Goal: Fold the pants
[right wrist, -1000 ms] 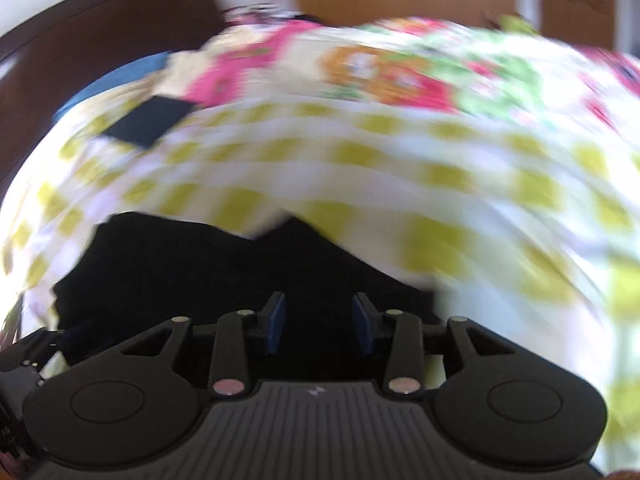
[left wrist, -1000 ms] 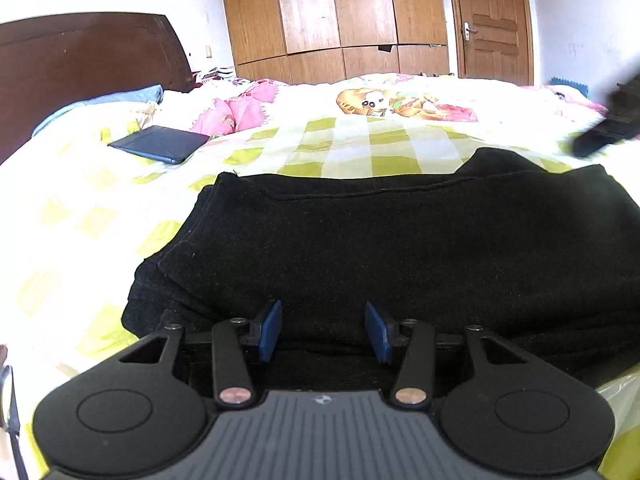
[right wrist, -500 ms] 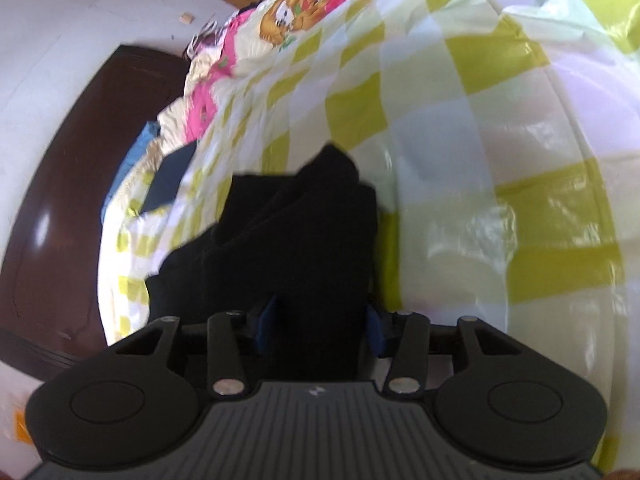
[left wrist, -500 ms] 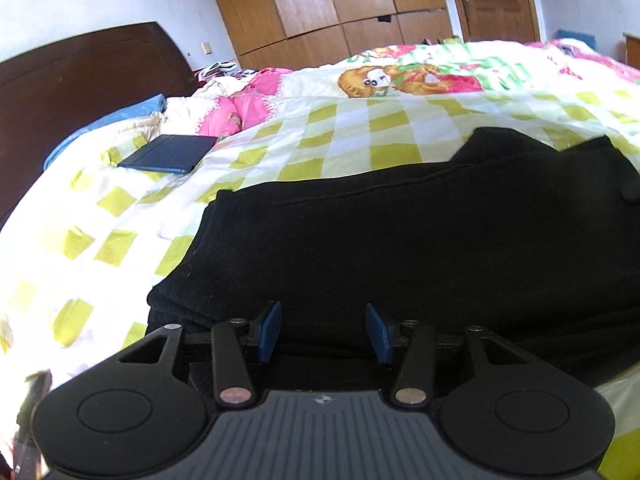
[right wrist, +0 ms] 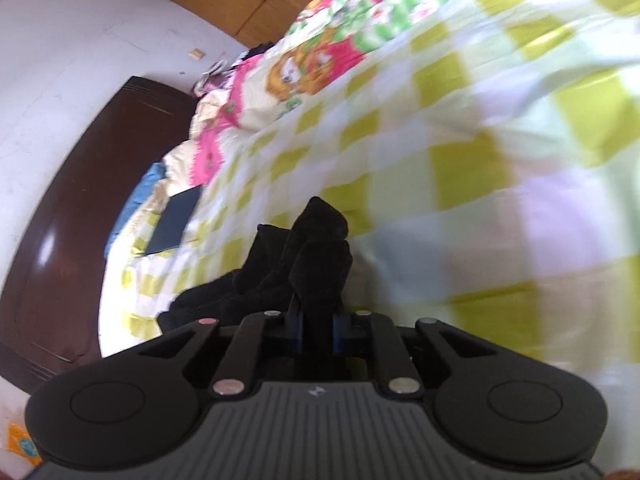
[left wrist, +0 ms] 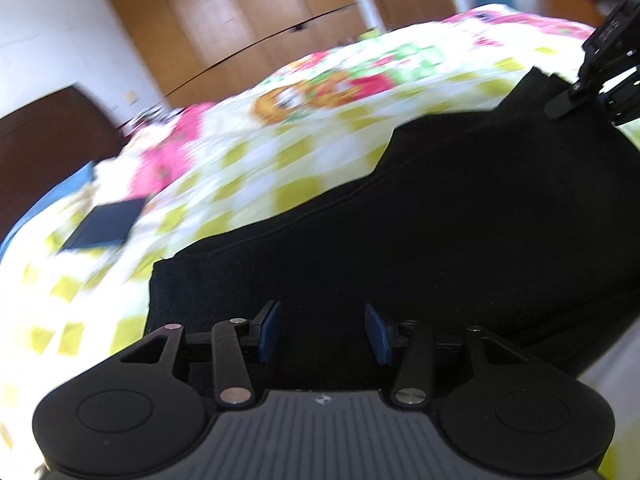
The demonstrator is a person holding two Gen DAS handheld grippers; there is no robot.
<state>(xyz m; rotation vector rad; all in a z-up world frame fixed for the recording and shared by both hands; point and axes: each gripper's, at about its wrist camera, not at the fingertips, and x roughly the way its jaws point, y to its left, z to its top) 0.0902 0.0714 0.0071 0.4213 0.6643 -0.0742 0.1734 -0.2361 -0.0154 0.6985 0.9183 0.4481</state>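
The black pants lie folded lengthwise across the yellow-checked bedspread. My left gripper hangs open over their near edge, close to the left end, with its blue pads set apart and not pressing on the cloth. In the right wrist view my right gripper is closing: its jaws pinch a bunched end of the pants, which stands up between the pads. The left wrist view shows the right gripper at the far right end of the pants.
A dark blue flat case lies on the bed near the dark wooden headboard. Pink and cartoon-print bedding is heaped behind it. A wooden wardrobe and a door stand along the back wall.
The right gripper's jaws have closed on the end of the pants and the fabric has bunched up. Both views have rolled. The left gripper has slid along the pants, its jaws unchanged.
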